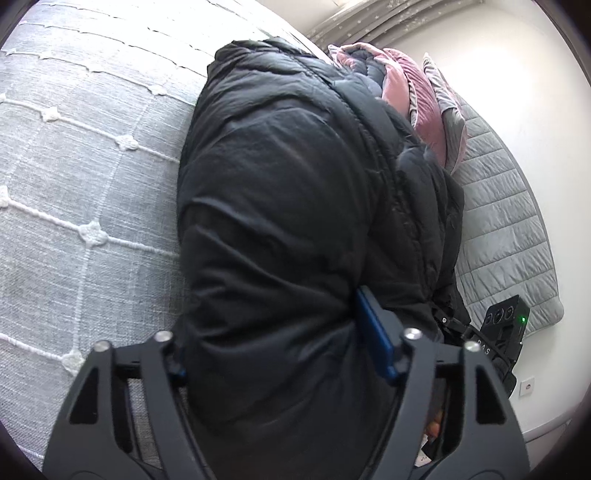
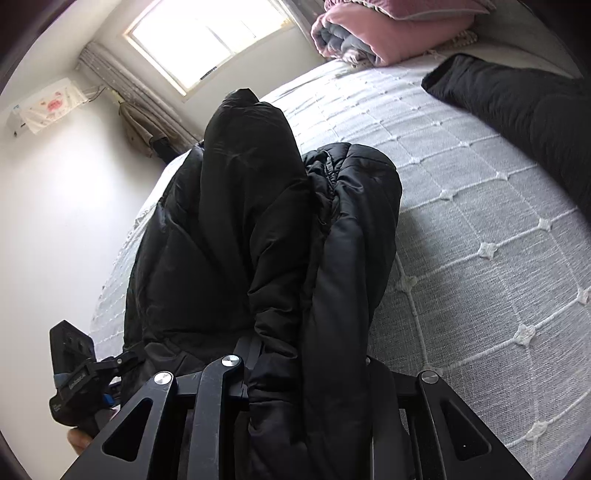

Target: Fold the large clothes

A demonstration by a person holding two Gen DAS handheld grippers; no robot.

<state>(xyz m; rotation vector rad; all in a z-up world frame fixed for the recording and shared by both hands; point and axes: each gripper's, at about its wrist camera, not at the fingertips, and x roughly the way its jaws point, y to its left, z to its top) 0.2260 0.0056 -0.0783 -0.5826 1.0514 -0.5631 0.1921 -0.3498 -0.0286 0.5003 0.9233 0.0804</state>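
A large black puffer jacket (image 1: 288,206) lies bunched on the grey bedspread (image 1: 81,177). My left gripper (image 1: 280,354) is shut on a thick fold of it; the jacket bulges between the two fingers and hides the left pad. In the right wrist view the jacket (image 2: 236,236) rises in folds straight ahead. My right gripper (image 2: 306,365) is shut on another bunch of the jacket, its fingertips buried in the fabric. Each gripper shows in the other's view, at the jacket's near edge: the right one (image 1: 495,332), the left one (image 2: 81,376).
A pink and grey rolled quilt with pillows (image 1: 413,96) lies at the head of the bed, also in the right wrist view (image 2: 384,33). Another black garment part (image 2: 524,110) lies to the right. White wall (image 2: 55,229) and window (image 2: 192,37) lie beyond the bed's edge.
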